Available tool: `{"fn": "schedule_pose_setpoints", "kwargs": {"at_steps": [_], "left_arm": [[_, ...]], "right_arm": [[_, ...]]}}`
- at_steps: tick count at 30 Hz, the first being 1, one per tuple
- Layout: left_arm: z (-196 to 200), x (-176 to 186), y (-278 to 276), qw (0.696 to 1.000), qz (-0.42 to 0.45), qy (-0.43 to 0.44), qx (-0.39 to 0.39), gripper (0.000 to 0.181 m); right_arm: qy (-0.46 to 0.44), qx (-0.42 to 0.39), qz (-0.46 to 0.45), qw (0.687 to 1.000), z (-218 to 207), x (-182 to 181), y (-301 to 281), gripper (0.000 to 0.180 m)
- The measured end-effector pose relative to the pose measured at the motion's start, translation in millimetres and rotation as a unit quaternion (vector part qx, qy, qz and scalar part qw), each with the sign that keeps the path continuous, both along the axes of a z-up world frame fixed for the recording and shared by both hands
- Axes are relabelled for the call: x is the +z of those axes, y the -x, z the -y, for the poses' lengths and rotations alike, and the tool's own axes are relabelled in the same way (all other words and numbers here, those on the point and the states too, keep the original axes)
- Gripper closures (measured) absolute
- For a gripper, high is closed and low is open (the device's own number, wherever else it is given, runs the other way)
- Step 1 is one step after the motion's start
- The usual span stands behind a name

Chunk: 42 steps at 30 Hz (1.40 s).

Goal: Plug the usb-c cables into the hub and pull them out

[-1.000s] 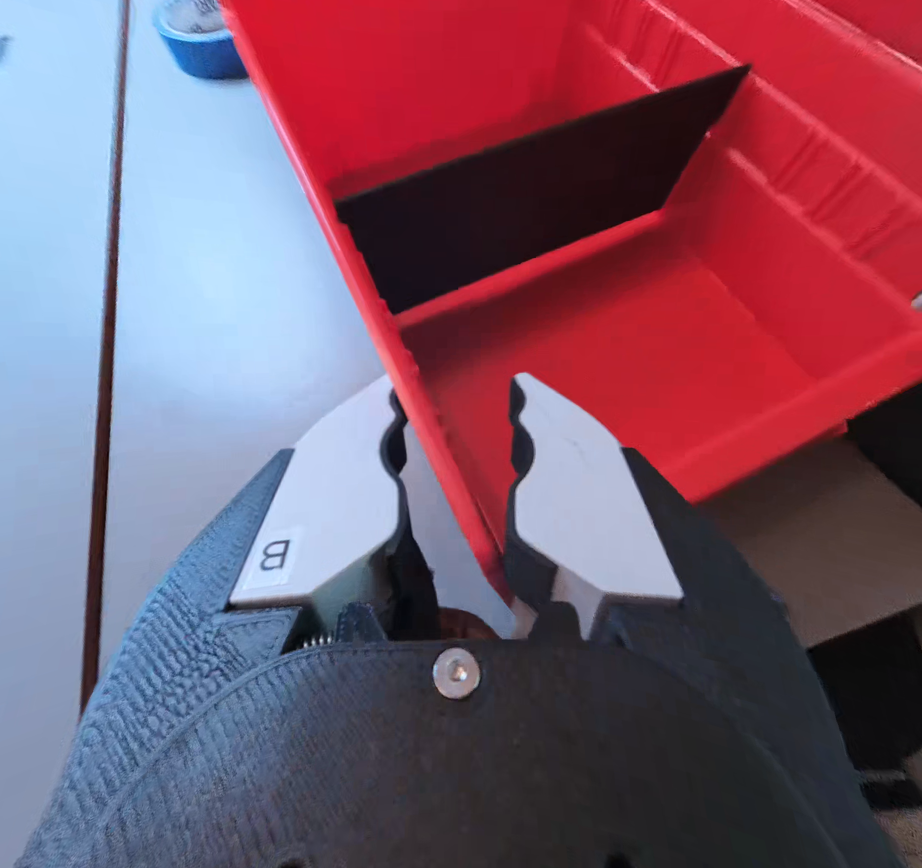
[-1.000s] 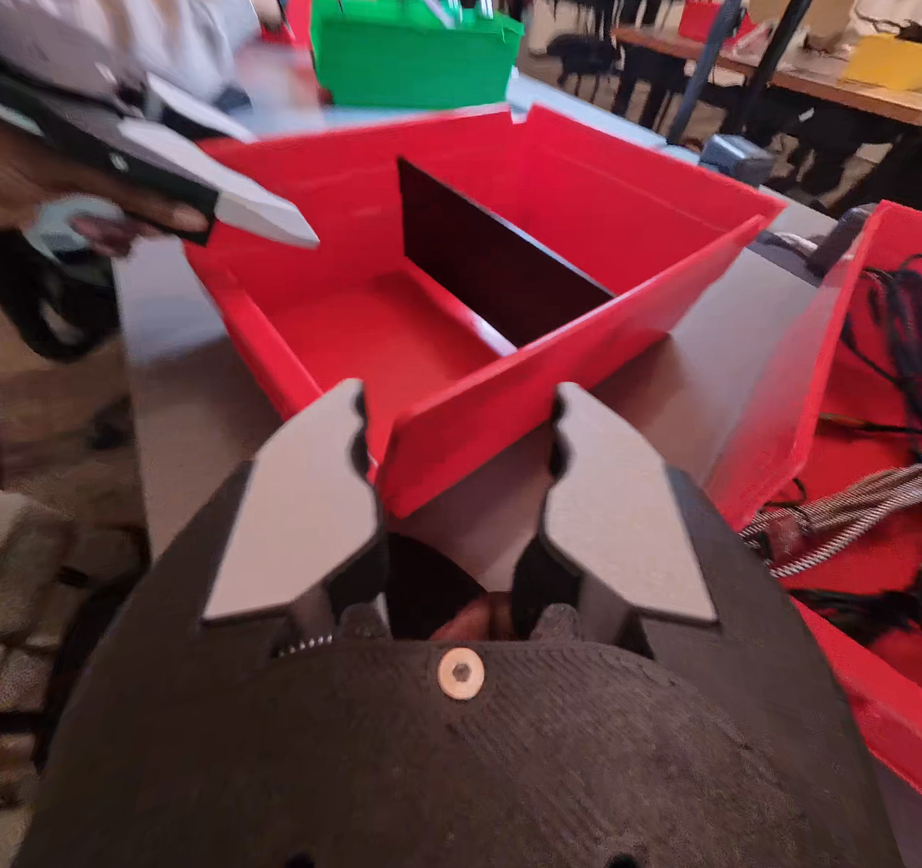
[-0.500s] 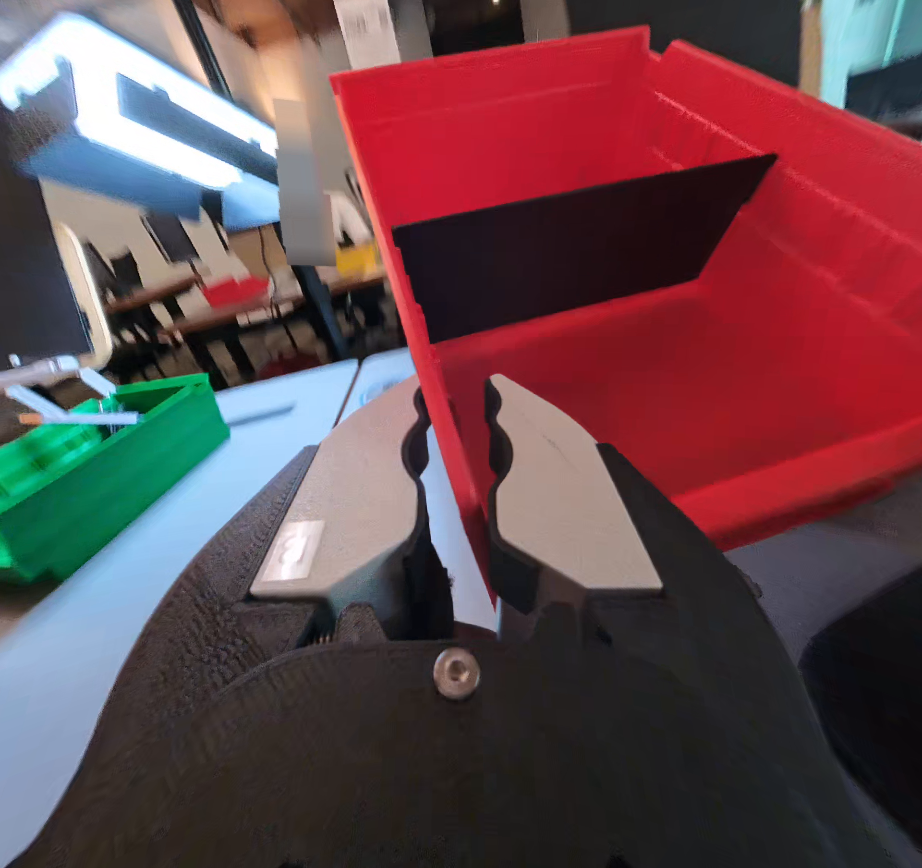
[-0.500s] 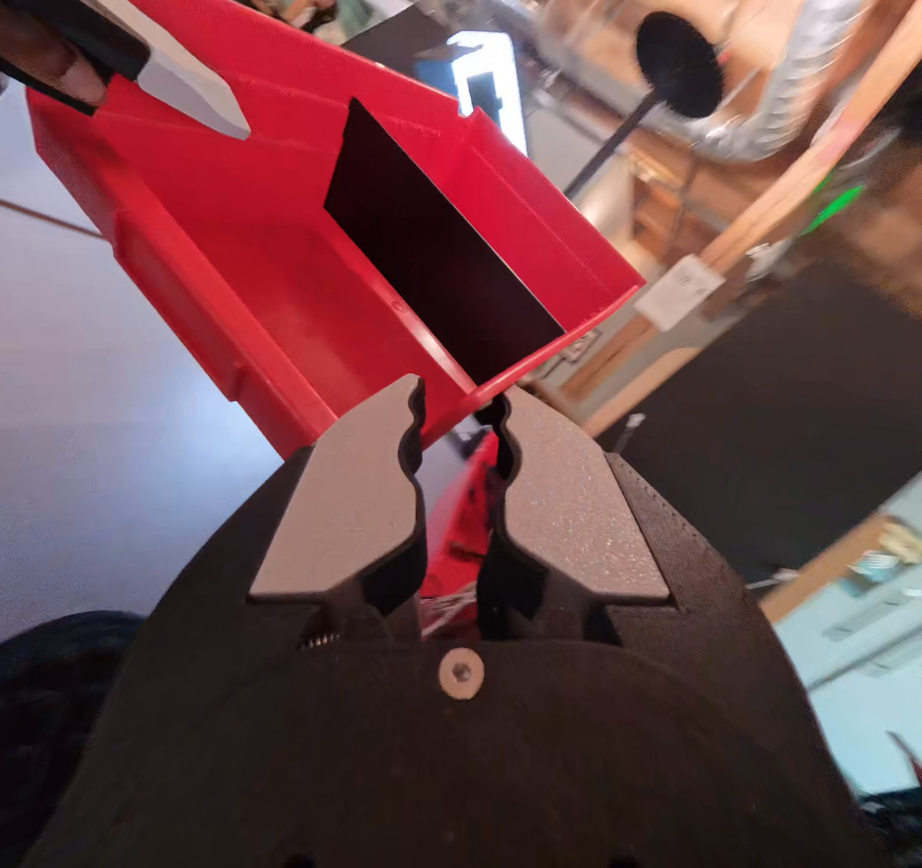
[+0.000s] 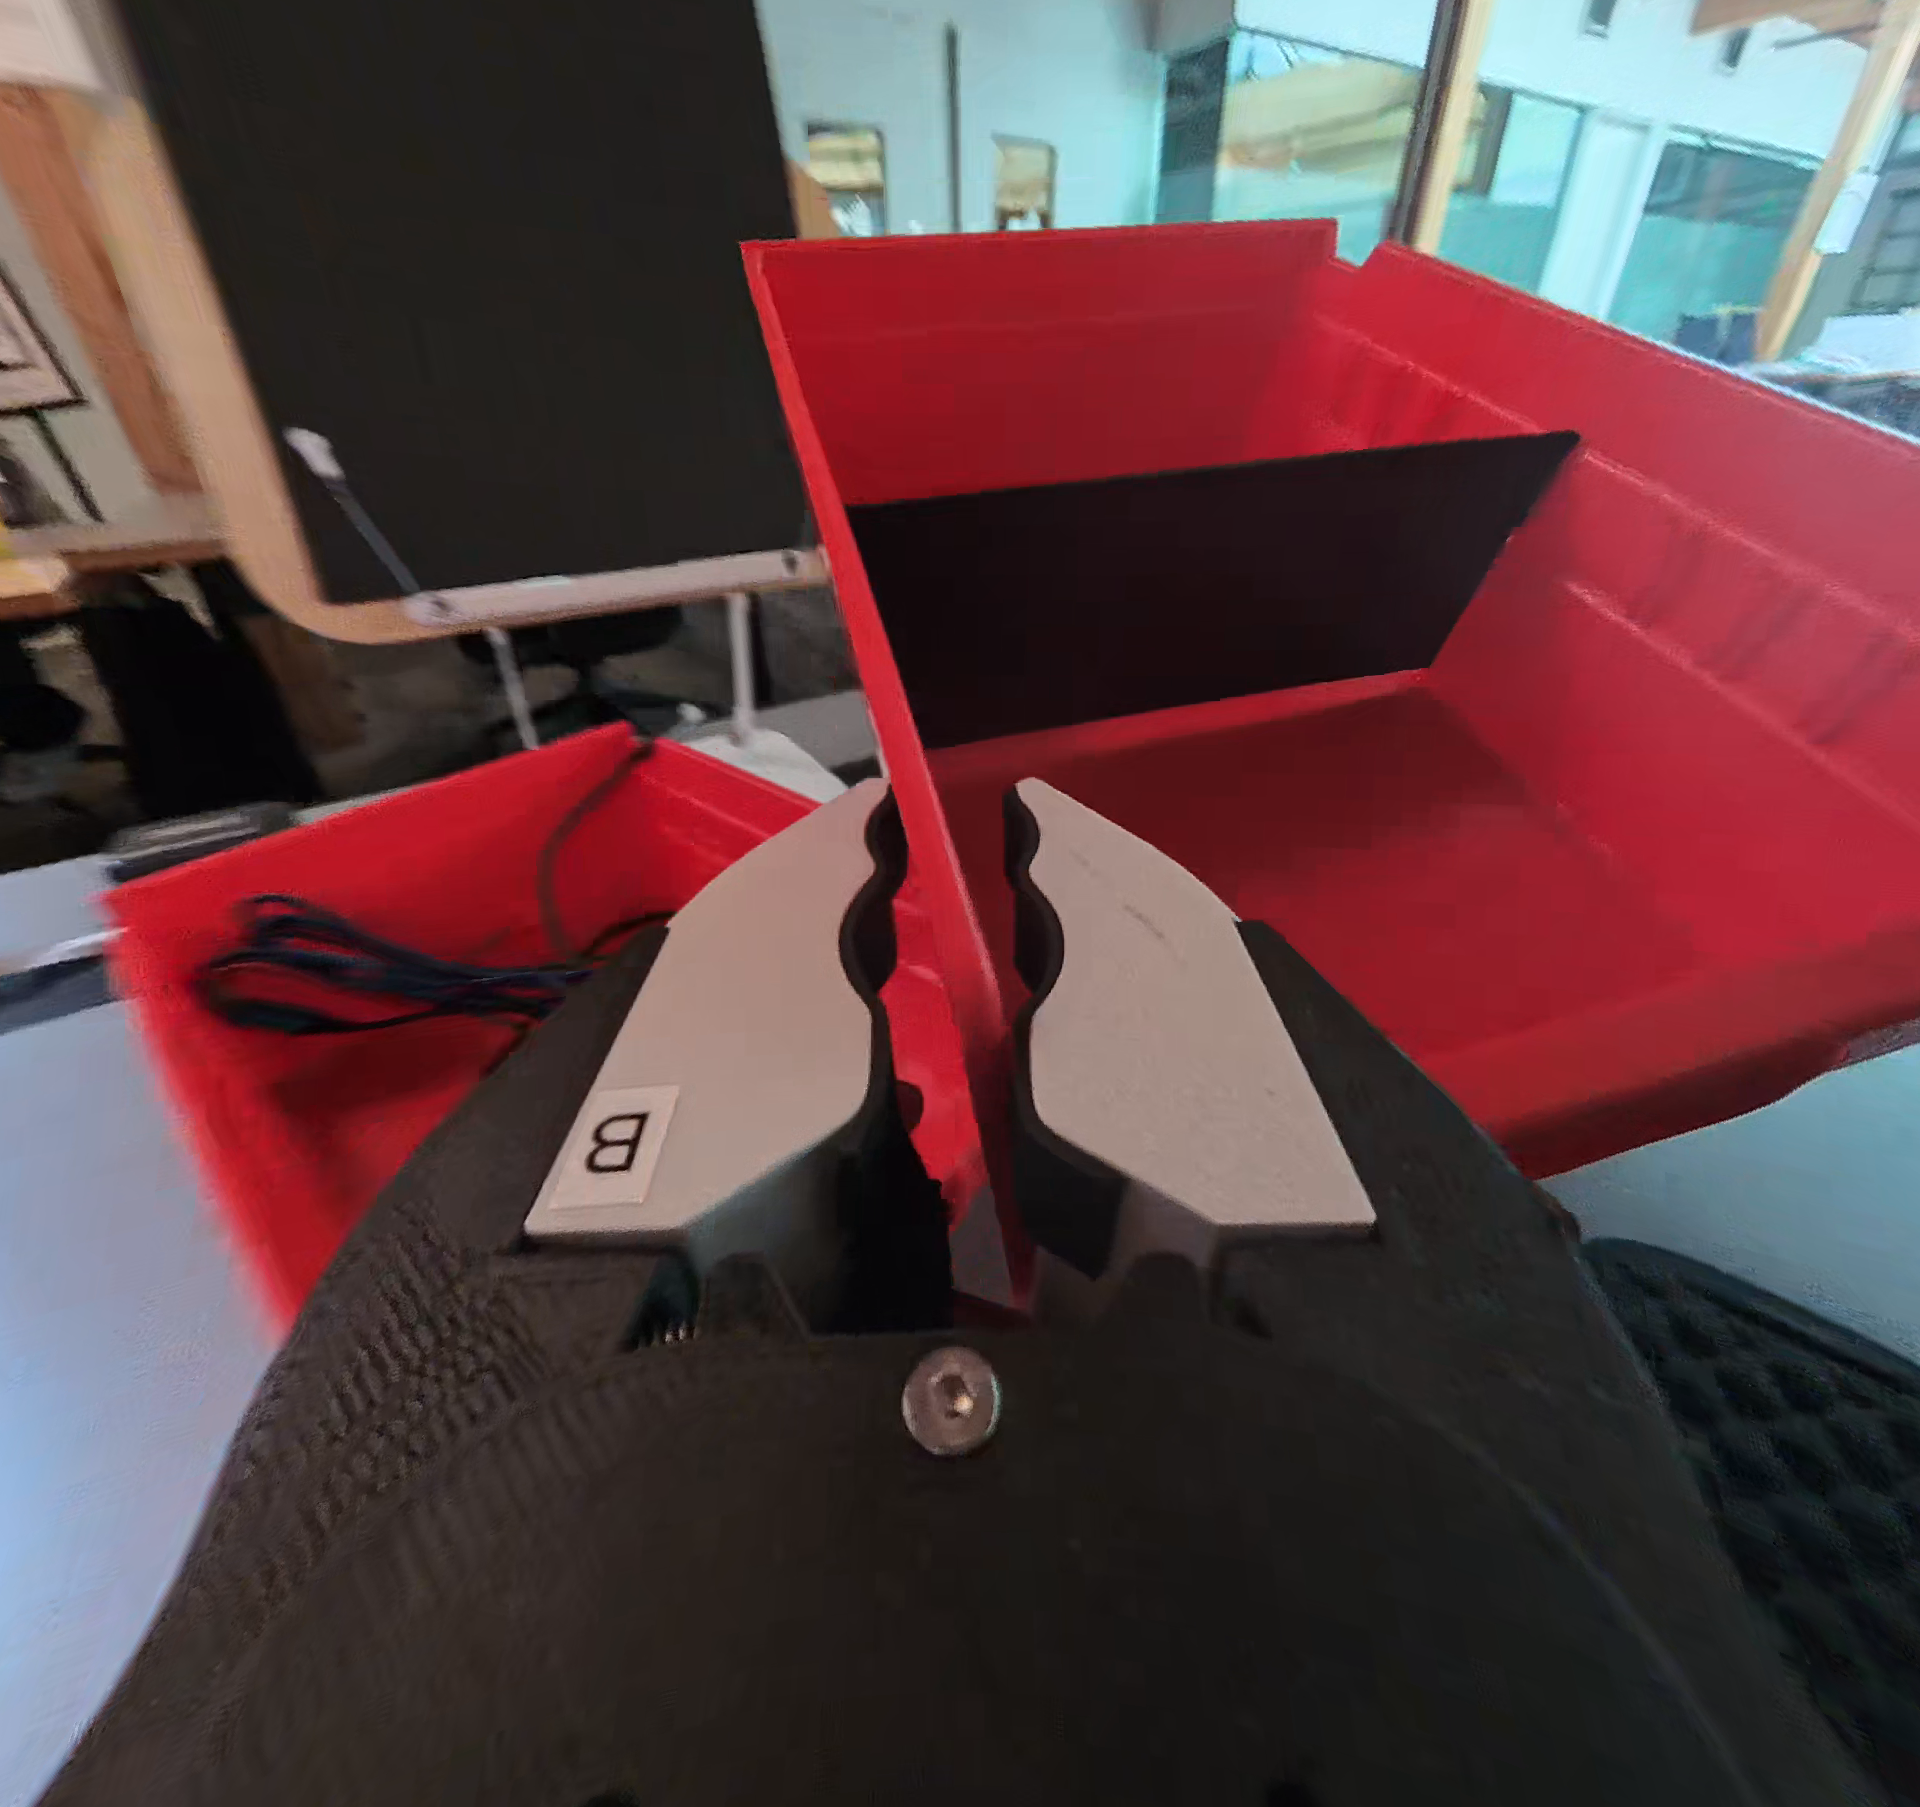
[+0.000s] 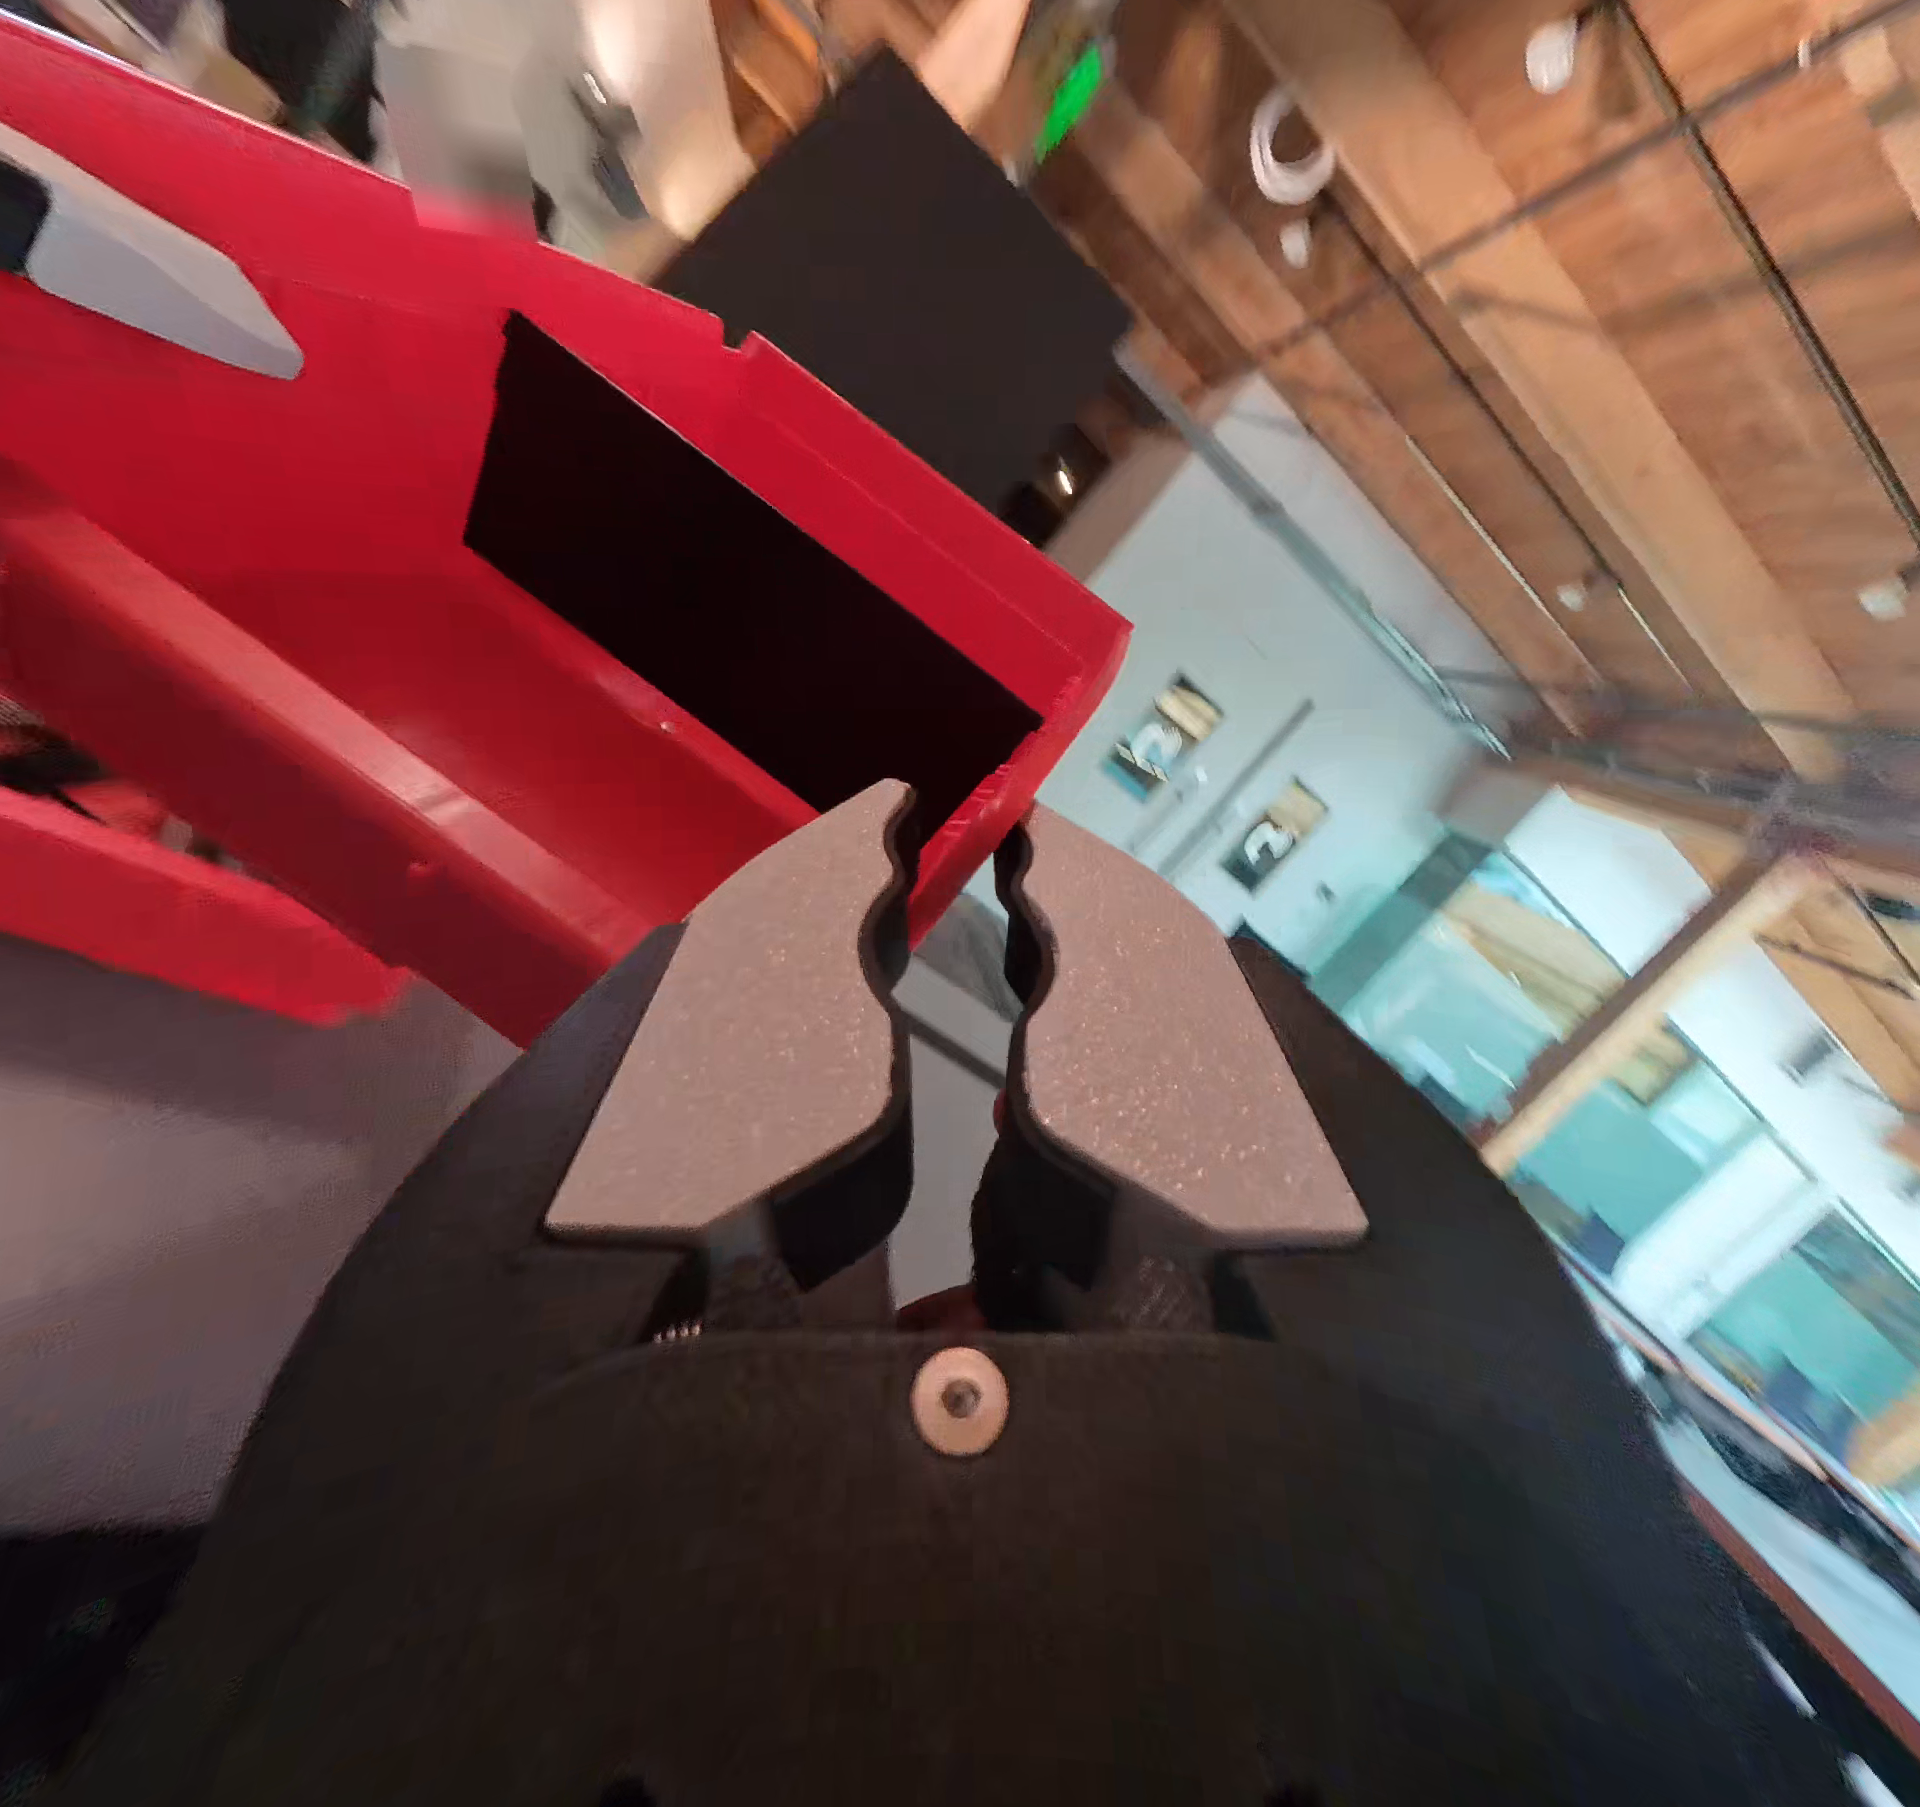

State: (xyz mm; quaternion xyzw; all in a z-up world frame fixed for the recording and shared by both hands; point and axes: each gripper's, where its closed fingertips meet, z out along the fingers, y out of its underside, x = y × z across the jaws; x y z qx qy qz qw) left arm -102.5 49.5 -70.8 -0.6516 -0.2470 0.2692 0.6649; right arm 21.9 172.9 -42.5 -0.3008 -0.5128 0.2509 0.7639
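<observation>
An empty red bin with a black divider is held up off the table, tilted. My left gripper is shut on its left side wall. My right gripper is shut on the opposite wall, near the corner of the bin by the divider. One finger of the left gripper shows at the far rim in the right wrist view. Dark cables lie in a second red bin to the lower left. No hub is in view.
The white table lies below at the left. A black mesh surface is at the lower right. A dark panel and room windows stand behind. The right wrist view looks up at a wooden ceiling.
Both grippers closed from open onto the bin's side walls. The bin rose off the table and tilted, and both views swung up toward the room. The second bin came into view.
</observation>
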Motion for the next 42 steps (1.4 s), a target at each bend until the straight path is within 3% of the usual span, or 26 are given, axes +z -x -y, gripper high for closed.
{"fn": "schedule_pose_setpoints", "kwargs": {"at_steps": [4,8,16,22,23,26,30,36,38,42], "left_arm": [[-68.3,-31.3,-5.9,0.996,0.048,0.043,-0.055,0.163],[-102.9,-67.2,-4.8,0.992,0.082,0.068,-0.073,0.162],[-124.2,-110.0,-3.6,0.982,0.125,0.108,-0.089,0.157],[-127.2,-116.2,-8.9,0.977,0.129,0.113,-0.130,0.146],[-126.1,-112.7,-12.9,0.977,0.114,0.114,-0.137,0.139],[-109.6,-84.6,-20.5,0.987,0.004,0.108,-0.115,0.122],[-65.0,-61.3,-32.3,0.973,-0.130,0.170,-0.080,0.122],[4.2,-150.5,2.3,0.921,-0.020,0.380,-0.079,0.125],[13.6,-160.8,14.1,0.909,0.001,0.414,-0.055,0.129],[19.0,-162.8,25.5,0.891,-0.048,0.451,-0.025,0.138]], "right_arm": [[0.034,-0.061,0.038,0.997,-58.2,-23.8,-17.4,0.168],[0.043,-0.090,0.093,0.991,-91.4,-54.8,-17.6,0.168],[0.115,-0.062,0.152,0.980,-117.0,-104.1,-10.1,0.166],[0.195,-0.037,0.174,0.965,-127.5,-126.1,-5.1,0.166],[0.214,-0.026,0.182,0.959,-128.2,-129.4,-5.0,0.164],[0.235,-0.014,0.148,0.961,-136.3,-118.8,-8.5,0.128],[0.194,0.036,0.071,0.978,-125.9,-84.0,-18.5,0.098],[0.136,0.153,0.219,0.954,-45.1,-101.3,-4.4,0.107],[0.114,0.170,0.253,0.946,-21.9,-112.0,6.4,0.109],[0.089,0.194,0.287,0.934,8.6,-127.0,24.5,0.113]]}}
